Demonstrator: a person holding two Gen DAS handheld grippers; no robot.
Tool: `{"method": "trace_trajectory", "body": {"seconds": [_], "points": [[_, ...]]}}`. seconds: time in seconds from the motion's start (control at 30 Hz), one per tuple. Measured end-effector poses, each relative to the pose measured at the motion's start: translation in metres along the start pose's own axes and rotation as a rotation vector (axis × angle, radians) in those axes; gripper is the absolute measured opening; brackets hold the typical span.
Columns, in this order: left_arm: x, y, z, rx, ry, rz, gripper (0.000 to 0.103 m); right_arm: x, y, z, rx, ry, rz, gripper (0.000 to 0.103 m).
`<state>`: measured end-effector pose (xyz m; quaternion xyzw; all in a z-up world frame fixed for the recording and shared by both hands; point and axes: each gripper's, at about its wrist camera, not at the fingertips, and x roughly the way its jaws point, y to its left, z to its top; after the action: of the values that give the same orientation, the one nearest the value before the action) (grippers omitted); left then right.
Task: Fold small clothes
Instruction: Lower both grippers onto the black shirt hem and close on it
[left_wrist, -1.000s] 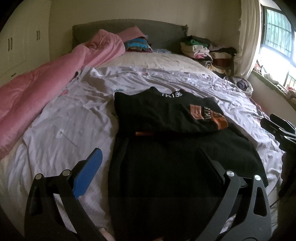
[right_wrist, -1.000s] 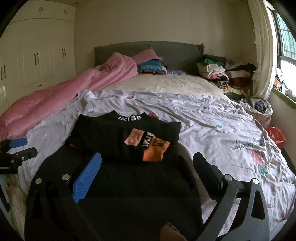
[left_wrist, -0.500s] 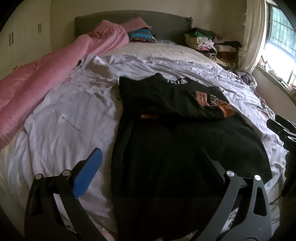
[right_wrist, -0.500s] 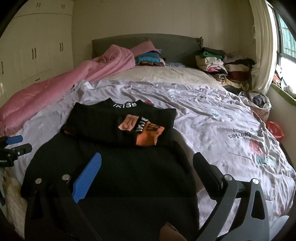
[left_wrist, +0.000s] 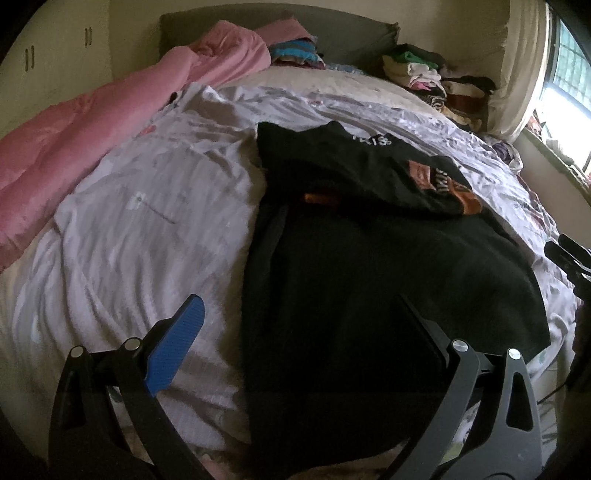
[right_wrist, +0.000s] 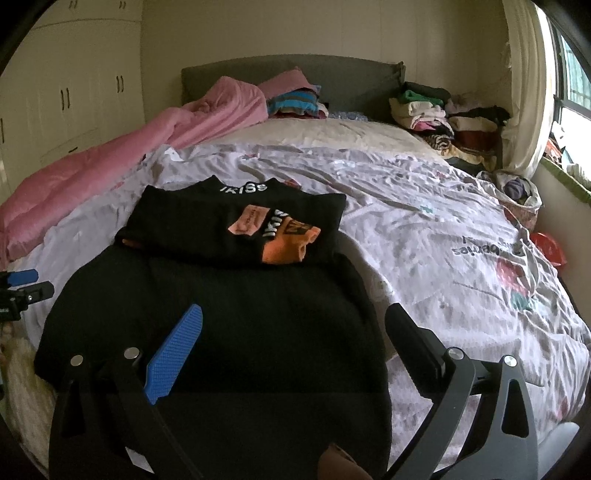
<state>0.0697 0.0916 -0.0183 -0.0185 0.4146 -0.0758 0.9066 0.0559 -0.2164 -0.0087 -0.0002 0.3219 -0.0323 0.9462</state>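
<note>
A black garment (left_wrist: 369, 295) (right_wrist: 236, 325) lies flat on the bed's pale sheet (left_wrist: 140, 236) (right_wrist: 443, 236), its sleeves with orange patches (right_wrist: 288, 243) folded across the top below the white-lettered collar (right_wrist: 243, 188). My left gripper (left_wrist: 299, 321) is open and empty, above the garment's lower left edge. My right gripper (right_wrist: 295, 325) is open and empty, above the garment's lower right part. The left gripper's blue tip (right_wrist: 22, 277) shows at the right wrist view's left edge.
A pink duvet (left_wrist: 92, 122) (right_wrist: 110, 158) lies along the bed's left side. Folded clothes (right_wrist: 443, 114) (left_wrist: 424, 74) are stacked at the head, right, and a striped pile (right_wrist: 291, 103) by the grey headboard. A window sill (right_wrist: 561, 173) and a red object (right_wrist: 550, 251) are on the right.
Both grippers have moved lower and closer over the garment's bottom part. Both stay open. The garment has not moved.
</note>
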Motion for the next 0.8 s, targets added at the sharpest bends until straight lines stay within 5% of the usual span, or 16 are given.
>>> {"method": "trace_trajectory", "body": {"seconds": [0.47, 0.67, 0.8], "points": [[-0.004, 0.023, -0.029, -0.045, 0.058, -0.020, 0.092, 0.004, -0.015, -0.019, 0.032, 0.053, 0.009, 0.099], [-0.009, 0.028, -0.036, -0.065, 0.071, -0.071, 0.056, 0.003, -0.016, -0.021, 0.035, 0.052, 0.016, 0.099], [-0.009, 0.026, -0.043, -0.069, 0.096, -0.095, 0.051, 0.003, -0.016, -0.022, 0.034, 0.052, 0.017, 0.099]]}}
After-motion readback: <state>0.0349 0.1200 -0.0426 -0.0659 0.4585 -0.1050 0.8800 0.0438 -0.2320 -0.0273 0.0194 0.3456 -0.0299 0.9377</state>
